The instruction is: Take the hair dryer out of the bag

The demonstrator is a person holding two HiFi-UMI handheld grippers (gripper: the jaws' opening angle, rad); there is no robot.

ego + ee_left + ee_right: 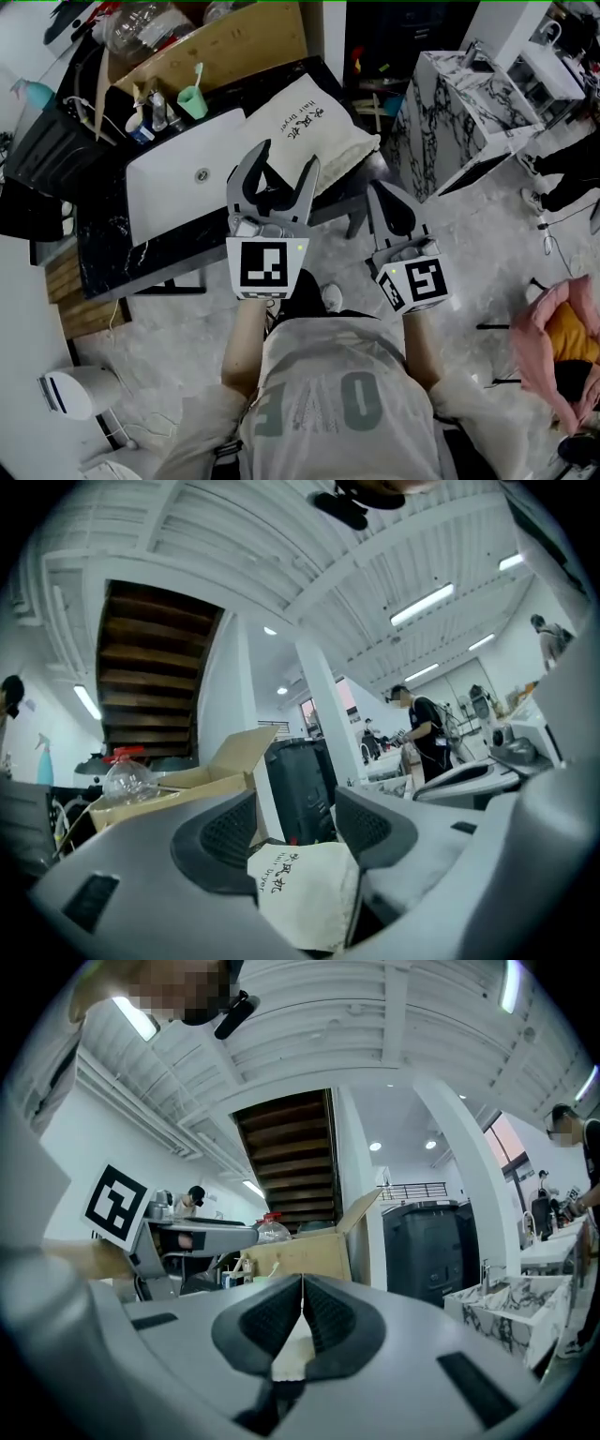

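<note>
The left hand-held gripper (287, 159) is open and empty, at the near edge of the bag (314, 122), which lies on the table (103, 239) beside the sink (173, 183). The right hand-held gripper (379, 191) is closed and empty.

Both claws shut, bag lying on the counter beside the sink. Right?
Not both. The left claw is open, as the left gripper view shows. The right claw is shut, and the bag lies on the counter beside the sink.
</note>
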